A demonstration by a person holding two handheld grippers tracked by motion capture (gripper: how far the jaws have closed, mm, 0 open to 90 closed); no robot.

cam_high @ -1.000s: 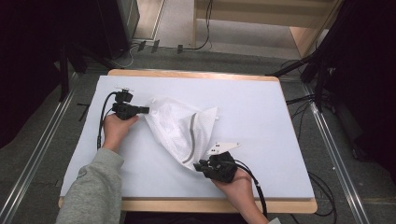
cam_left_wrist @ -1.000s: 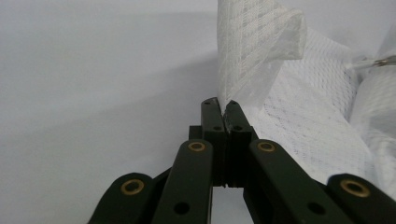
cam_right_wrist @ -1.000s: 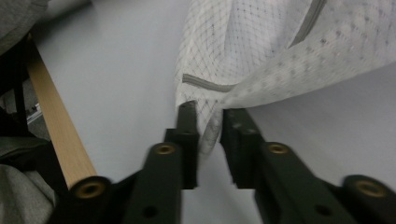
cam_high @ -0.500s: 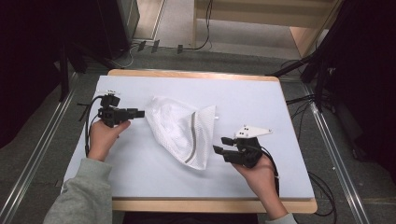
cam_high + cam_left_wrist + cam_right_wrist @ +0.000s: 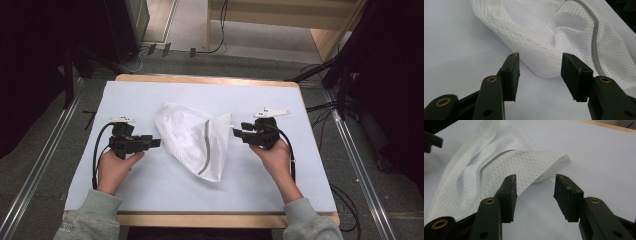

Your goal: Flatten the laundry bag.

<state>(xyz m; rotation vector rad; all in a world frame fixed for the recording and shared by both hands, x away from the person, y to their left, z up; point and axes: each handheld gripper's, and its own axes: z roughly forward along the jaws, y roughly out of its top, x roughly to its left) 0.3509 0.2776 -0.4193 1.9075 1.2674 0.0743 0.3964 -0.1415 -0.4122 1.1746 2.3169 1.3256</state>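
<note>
A: The white table cover carries one crumpled thing, the white mesh bag, which lies near its middle, between the two grippers. What could be spoiled first?

B: The lie of the whole bag, it is judged. It is folded over on itself, with a grey zipper strip curving down its right half. If one side is dragged while the other is left unheld, the bag could simply be slid across the smooth cover instead of being spread.

A: And the grippers?

B: The left gripper is seen just beside the bag's left edge, its jaws released and nothing between them; they have just been opening. In the left gripper view the bag's lower corner lies ahead of the gap, untouched. A closing made too high would be closed on air.

A: The right one?

B: The right gripper is likewise released, its jaws having just been opening, with the bag's pointed corner a little ahead of the pads and apart from them. That corner is lifted slightly off the cover, so it could be pushed away or folded under by an approaching pad.

A: The smallest risk?

B: A single mesh layer could be pinched rather than both, and the bag would then be pulled open unevenly.
</note>
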